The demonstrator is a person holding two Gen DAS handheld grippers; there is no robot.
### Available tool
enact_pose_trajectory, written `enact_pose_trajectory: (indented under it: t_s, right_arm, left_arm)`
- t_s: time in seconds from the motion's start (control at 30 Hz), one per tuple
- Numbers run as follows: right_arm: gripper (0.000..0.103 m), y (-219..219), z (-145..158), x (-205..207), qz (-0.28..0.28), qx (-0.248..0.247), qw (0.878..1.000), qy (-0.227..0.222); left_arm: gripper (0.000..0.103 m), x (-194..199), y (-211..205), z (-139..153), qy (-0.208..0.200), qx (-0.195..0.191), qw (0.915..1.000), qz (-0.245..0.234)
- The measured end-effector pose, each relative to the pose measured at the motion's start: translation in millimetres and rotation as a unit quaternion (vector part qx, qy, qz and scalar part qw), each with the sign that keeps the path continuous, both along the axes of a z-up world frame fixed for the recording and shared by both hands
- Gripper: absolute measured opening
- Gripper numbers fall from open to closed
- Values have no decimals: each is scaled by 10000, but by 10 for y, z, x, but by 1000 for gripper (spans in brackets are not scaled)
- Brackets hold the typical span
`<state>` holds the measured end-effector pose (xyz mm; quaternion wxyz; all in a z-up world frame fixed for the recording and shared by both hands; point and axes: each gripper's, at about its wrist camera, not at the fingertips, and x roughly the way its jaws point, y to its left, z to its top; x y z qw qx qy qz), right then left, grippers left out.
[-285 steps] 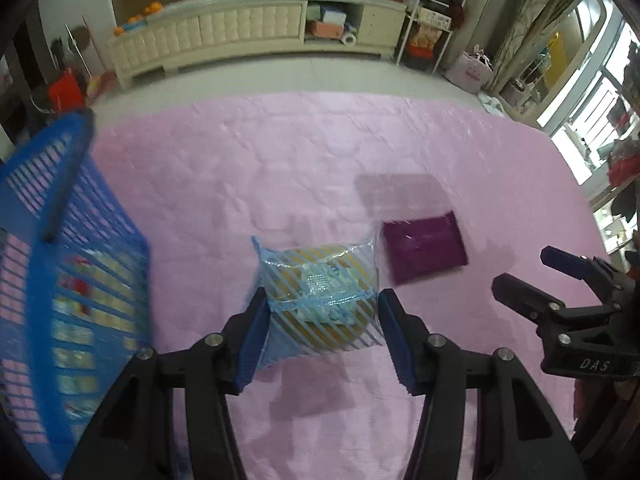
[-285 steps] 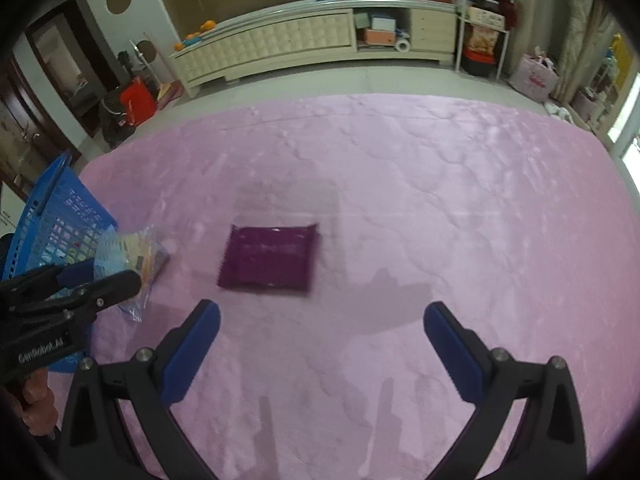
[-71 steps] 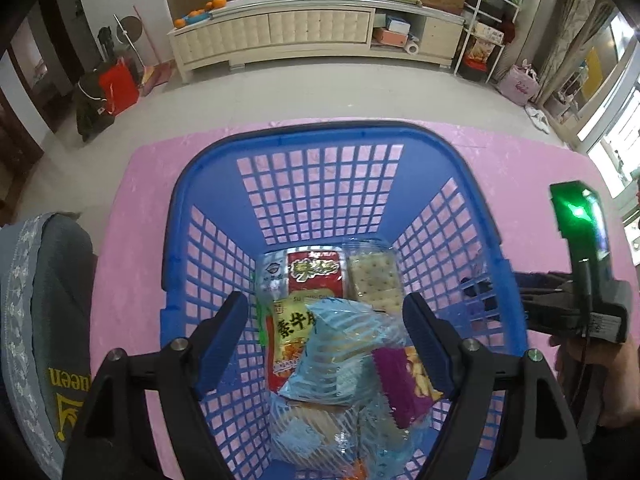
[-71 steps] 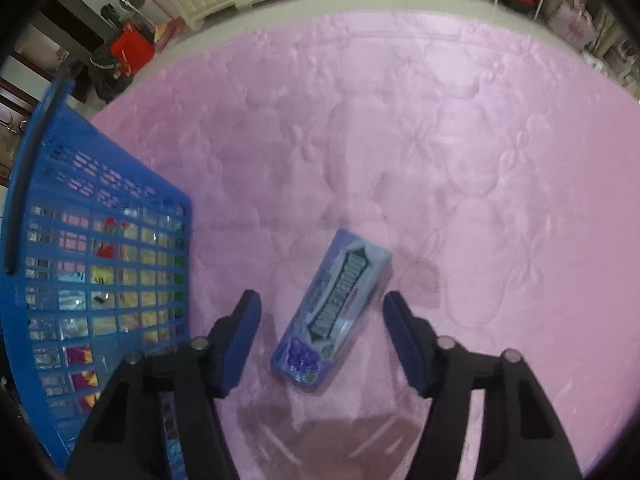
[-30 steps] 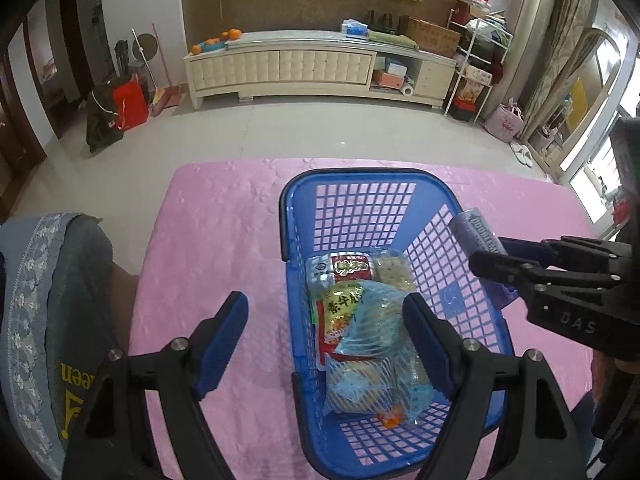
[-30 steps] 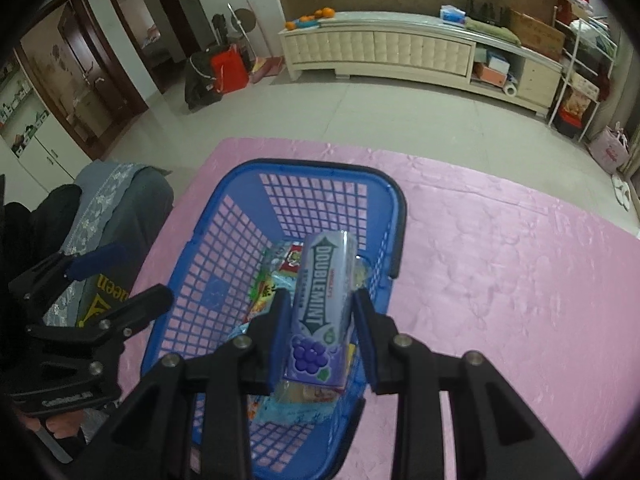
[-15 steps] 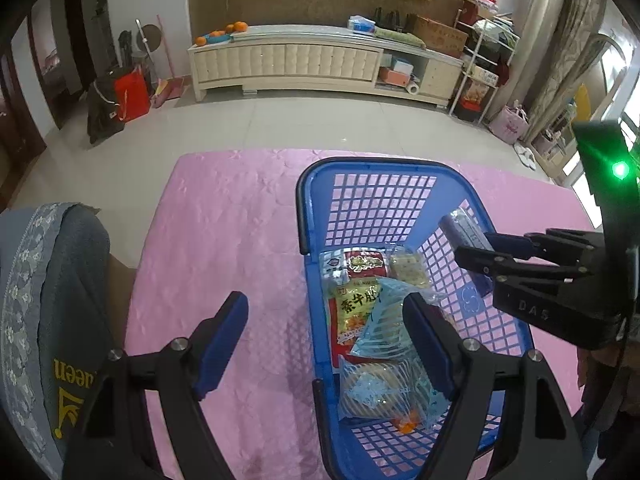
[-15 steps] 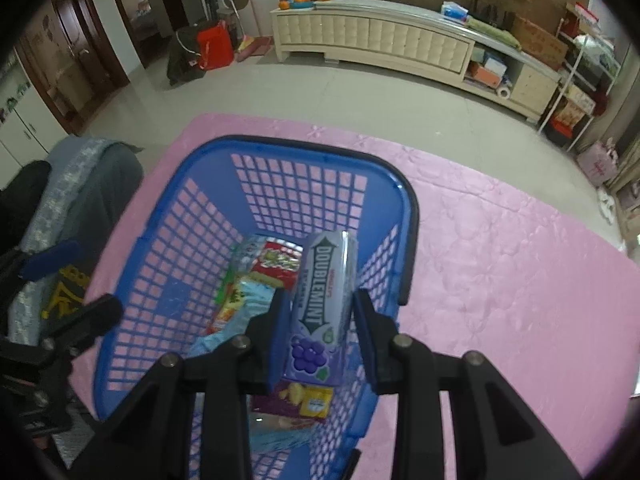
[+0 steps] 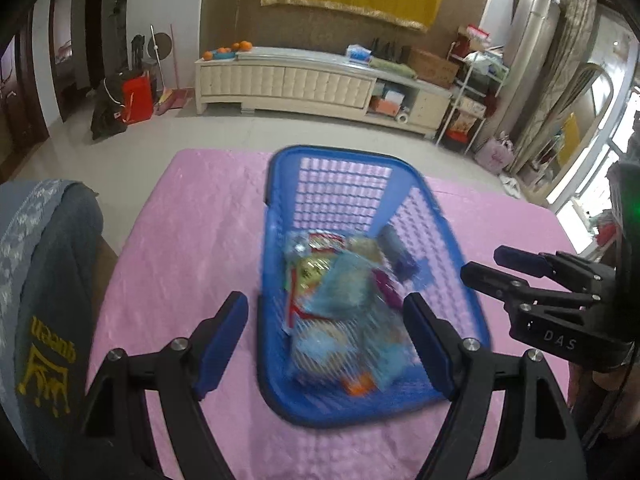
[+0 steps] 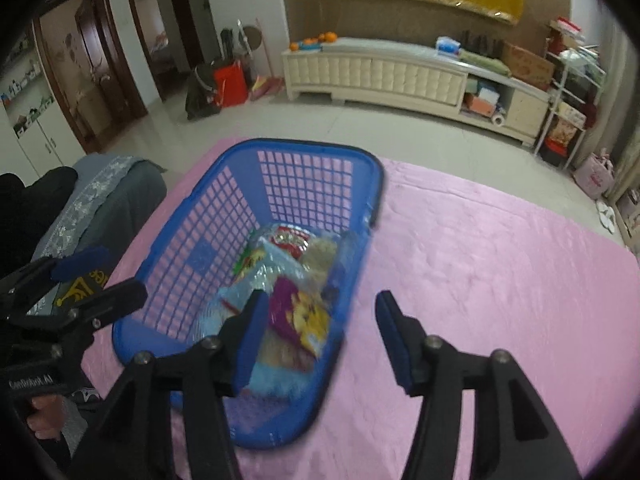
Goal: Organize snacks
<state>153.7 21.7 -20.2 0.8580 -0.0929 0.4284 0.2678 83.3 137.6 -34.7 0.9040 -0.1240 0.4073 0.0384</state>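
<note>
A blue plastic basket stands on the pink mat and holds several snack packets. It also shows in the right wrist view. The gum pack lies inside against the basket's right wall, blurred; in the right wrist view it leans on that wall. My left gripper is open and empty above the basket's near end. My right gripper is open and empty over the basket's right rim; it also shows at the right of the left wrist view.
The pink mat spreads to the right of the basket. A grey cushioned seat stands at the mat's left edge. A white cabinet and tiled floor lie beyond.
My right gripper has opened and let go of the gum pack, which now lies in the basket. Both grippers have drawn back a little from the basket.
</note>
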Motion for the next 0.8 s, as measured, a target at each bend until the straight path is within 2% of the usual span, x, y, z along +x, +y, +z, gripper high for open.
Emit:
enact_pose_trajectory:
  t_s: [0.17,0.43,0.5,0.57,0.63,0.67,0.8]
  right_arm:
    - [75,-361,47,-485,-186,87,9994,-291]
    - [87,-885,235,-1007,-693,520,9945,-583]
    - [94,-977,278,-1125,-694,554,9941,-620]
    - [102,-1066,332,-1243,-736,605,9928,-722]
    - [103,-1124,389,-1339,-785,630,9913,-854]
    - [103,-1155,414,-1399,-784,662,9906,-902]
    - [103,-1241,585,-1592,-861,643,9870,-1194]
  left_arm:
    - [78,-405,-265,-29,-218,-113,9997,21]
    - [78,-986,-567,85,-748,-38,9971,124]
    - [86,-1113,-641,160,-861,116,9962,103]
    - [87,-1220,-742,247,-1000,332,9944,97]
    - [93,-1316,-831,330,-1132,500,9923,76]
    - [103,-1375,-880,384,-1222,579,9908,82]
    - [103,-1573,-1031,560,-1504,751,9858,-6]
